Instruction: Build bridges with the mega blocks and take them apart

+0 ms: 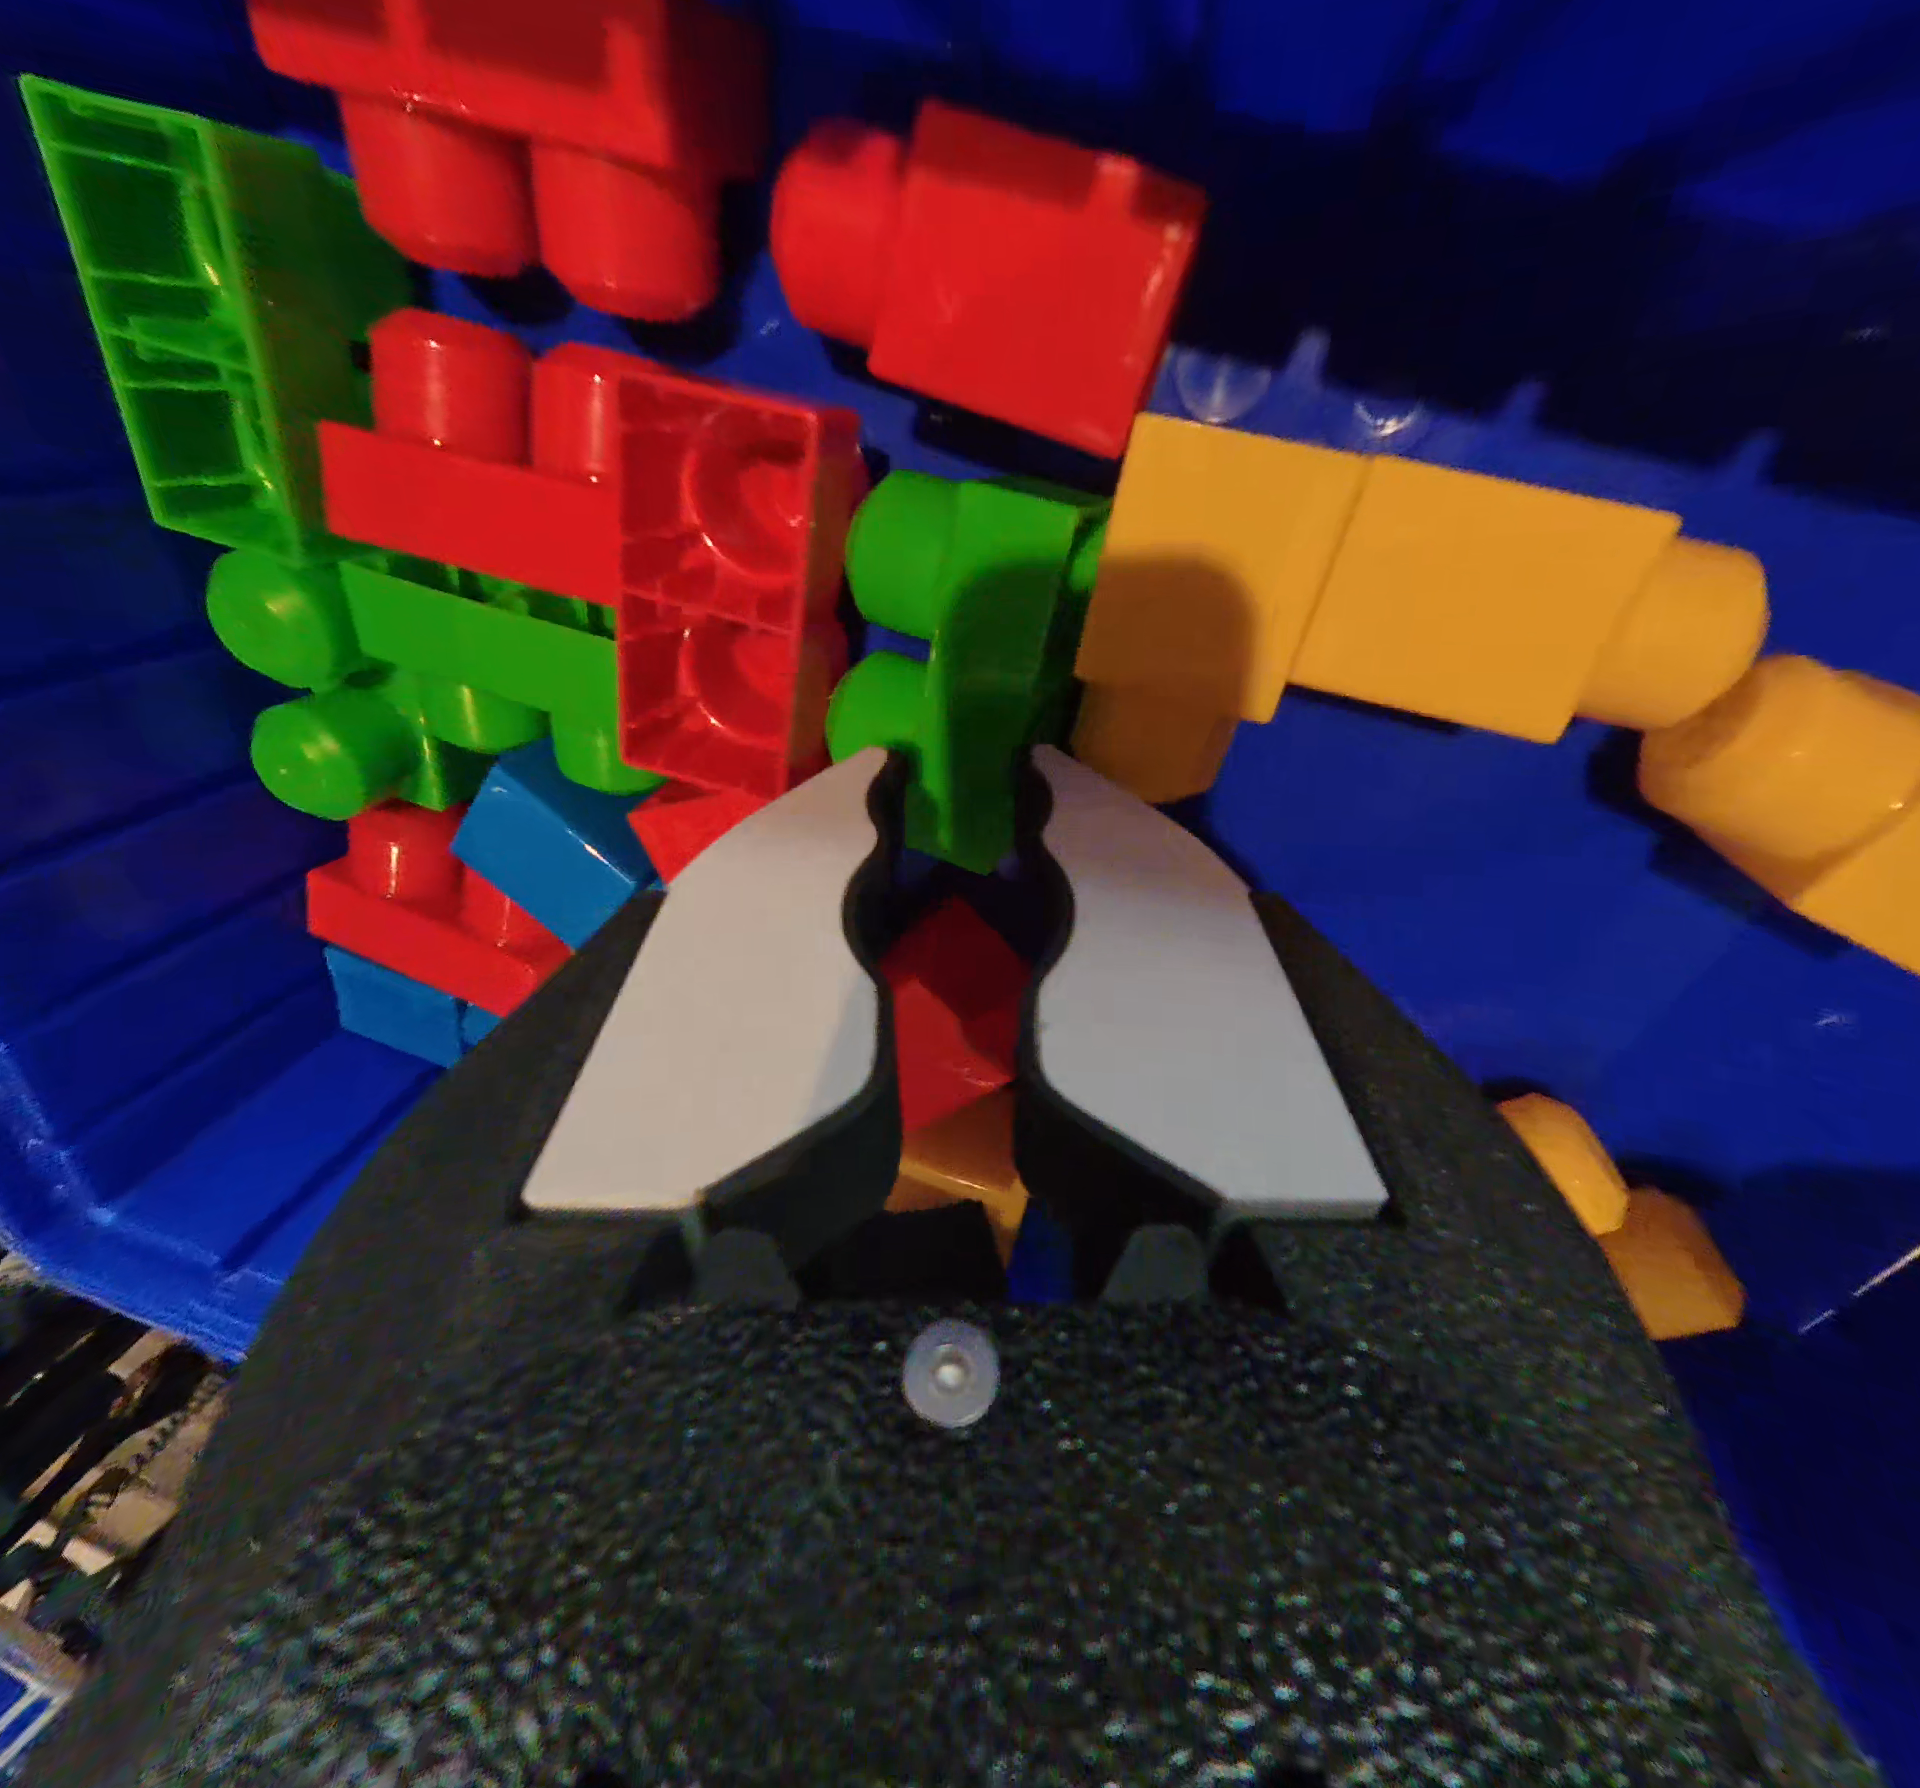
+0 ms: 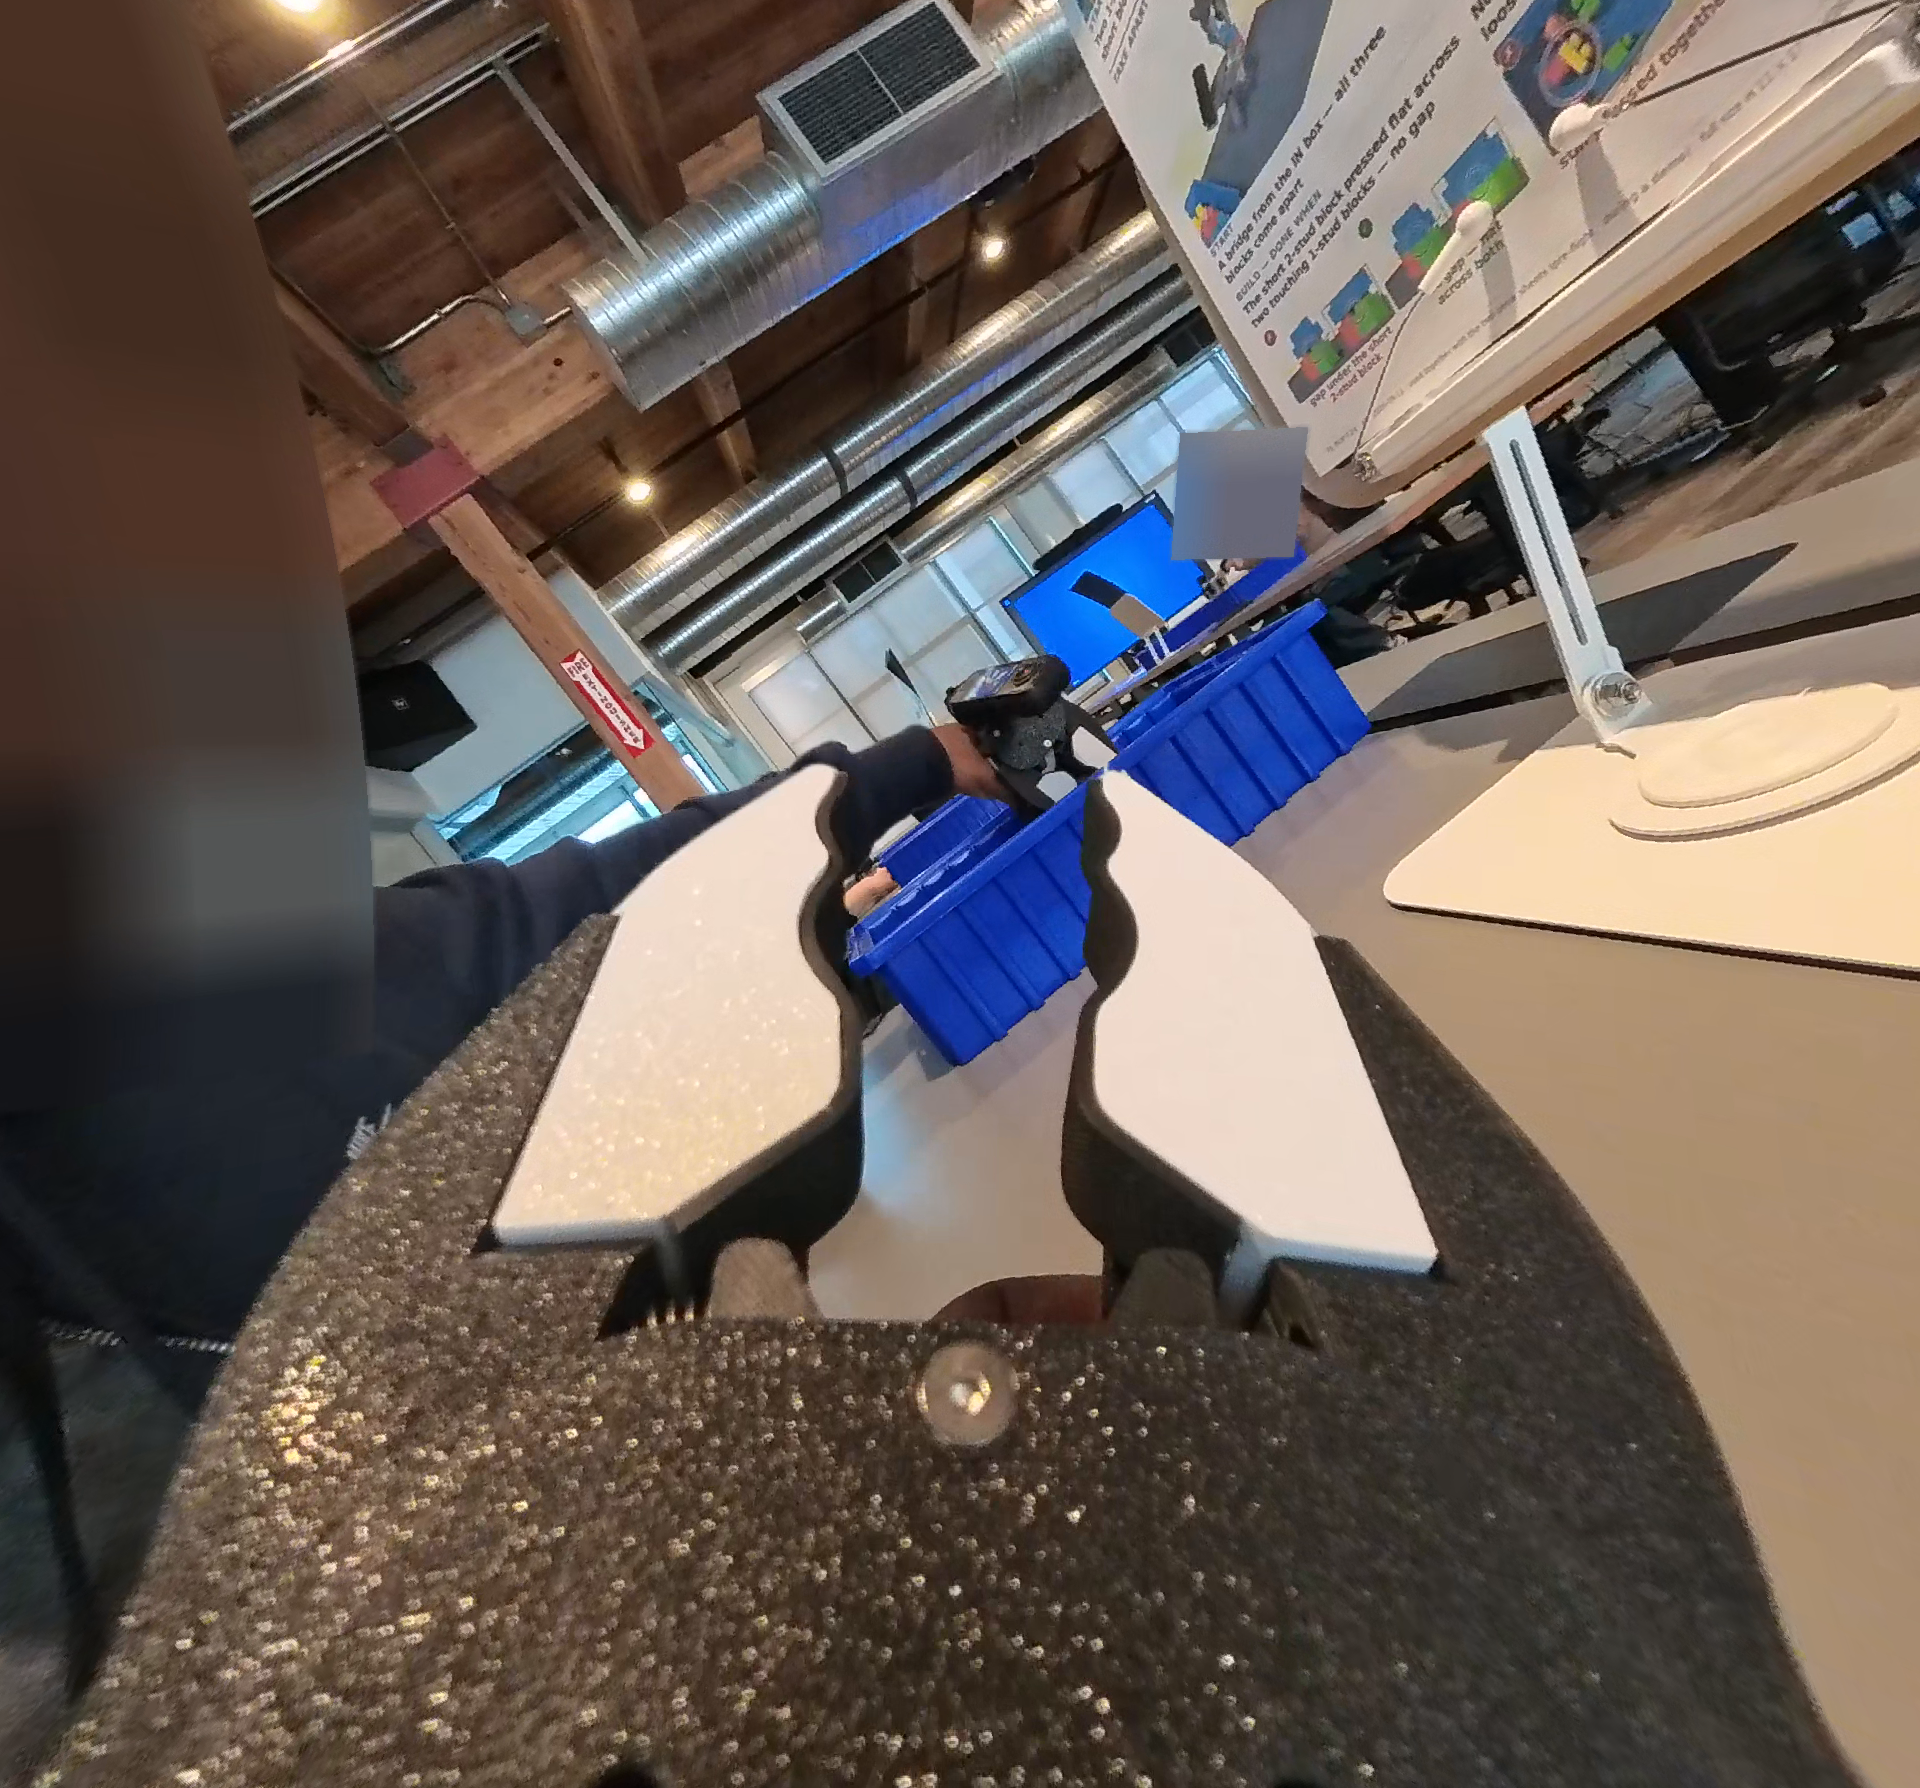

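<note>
Green block [image 1: 971, 658] pinched by left tongs [image 1: 961, 782]

An open industrial-style workspace: timber beams [image 2: 582, 24] and silver ducts [image 2: 727, 284] at eleven o'clock, a wall screen [image 2: 1101, 616] at twelve, grey tables [image 2: 1558, 1167] holding blue bins [image 2: 987, 949].

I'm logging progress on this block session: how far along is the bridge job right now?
Early, by the look of it. Done: nothing assembled shows; the red, green, yellow and blue plastic blocks lie jumbled in the blue plastic bin. In hand: the left gripper is closed around a green two-stud block inside that bin. The right gripper is open, empty and raised above the grey table. Left: any bridge building there.
</note>
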`<state>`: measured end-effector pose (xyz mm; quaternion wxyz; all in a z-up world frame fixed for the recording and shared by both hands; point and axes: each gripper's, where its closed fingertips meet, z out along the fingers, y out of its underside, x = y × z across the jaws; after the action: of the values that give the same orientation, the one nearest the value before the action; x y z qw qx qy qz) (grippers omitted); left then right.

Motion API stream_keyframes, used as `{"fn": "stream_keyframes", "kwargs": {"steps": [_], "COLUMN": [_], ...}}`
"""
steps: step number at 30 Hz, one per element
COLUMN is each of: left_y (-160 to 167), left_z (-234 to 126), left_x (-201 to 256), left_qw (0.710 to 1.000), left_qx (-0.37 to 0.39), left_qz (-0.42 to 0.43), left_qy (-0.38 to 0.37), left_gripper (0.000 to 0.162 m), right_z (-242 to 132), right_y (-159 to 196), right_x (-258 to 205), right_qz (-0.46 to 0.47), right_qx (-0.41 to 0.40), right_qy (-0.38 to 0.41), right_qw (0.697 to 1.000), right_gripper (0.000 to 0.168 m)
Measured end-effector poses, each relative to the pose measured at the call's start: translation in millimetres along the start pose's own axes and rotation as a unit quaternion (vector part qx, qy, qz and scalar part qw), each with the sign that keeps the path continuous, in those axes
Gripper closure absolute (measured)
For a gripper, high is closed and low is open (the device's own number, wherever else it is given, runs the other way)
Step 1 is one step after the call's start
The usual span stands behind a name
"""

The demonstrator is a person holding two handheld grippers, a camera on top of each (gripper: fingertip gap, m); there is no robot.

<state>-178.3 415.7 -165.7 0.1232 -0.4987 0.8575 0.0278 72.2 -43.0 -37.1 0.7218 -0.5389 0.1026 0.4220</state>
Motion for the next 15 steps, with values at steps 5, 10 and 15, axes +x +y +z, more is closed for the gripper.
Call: {"fn": "stream_keyframes", "kwargs": {"steps": [5, 10, 15], "left_y": [0, 2, 3], "left_z": [1, 2, 2], "left_x": [0, -1, -4], "left_qw": [0.999, 0.998, 0.998], "left_qx": [0.012, 0.009, -0.007], "left_qz": [0.004, 0.006, 0.004], "left_qy": [-0.035, -0.063, -0.067], "left_gripper": [0.143, 0.140, 0.142], "right_z": [0, 2, 3], "right_y": [0, 2, 2], "right_x": [-2, -7, -11], "right_qz": [0.009, 0.014, 0.012], "right_qx": [0.003, 0.002, 0.004], "right_qy": [-0.007, -0.017, -0.023], "right_qw": [1.000, 1.000, 1.000], "right_gripper": [0.126, 0.125, 0.126]}}
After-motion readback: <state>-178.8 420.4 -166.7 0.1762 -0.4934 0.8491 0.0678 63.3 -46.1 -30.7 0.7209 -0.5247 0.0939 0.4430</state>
